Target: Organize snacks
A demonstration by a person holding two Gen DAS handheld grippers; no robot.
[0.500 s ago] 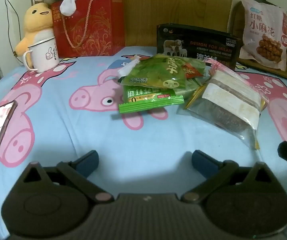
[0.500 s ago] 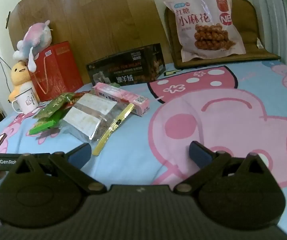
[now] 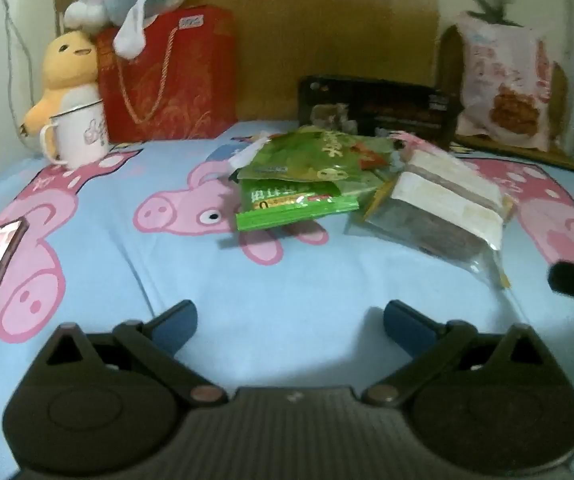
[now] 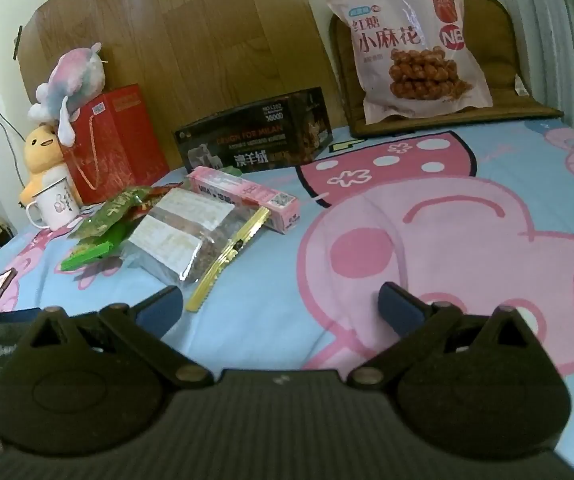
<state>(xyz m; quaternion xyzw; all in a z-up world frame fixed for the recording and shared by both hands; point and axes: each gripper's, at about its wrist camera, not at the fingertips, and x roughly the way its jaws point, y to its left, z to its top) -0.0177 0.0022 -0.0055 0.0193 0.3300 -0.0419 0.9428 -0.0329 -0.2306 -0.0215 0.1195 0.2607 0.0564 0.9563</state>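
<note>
Left gripper (image 3: 289, 322) spread wide and empty, tilted down over the blue pig-print bedsheet (image 3: 319, 276). Ahead of its jaws and well apart from them, a pile of snacks: green packets (image 3: 299, 184) stacked at centre, a clear zip bag of cakes (image 3: 443, 204) just right of them. Right gripper (image 4: 279, 304) likewise fully open, nothing between the jaws; zip bag (image 4: 185, 232) and pink box (image 4: 247, 196) up and left of its left finger. Large bag of fried twists (image 4: 411, 46) propped at the far right. Compared with half a second before: left view blurred, pile sitting slightly lower in frame; right view shifted little; snacks unmoved.
</note>
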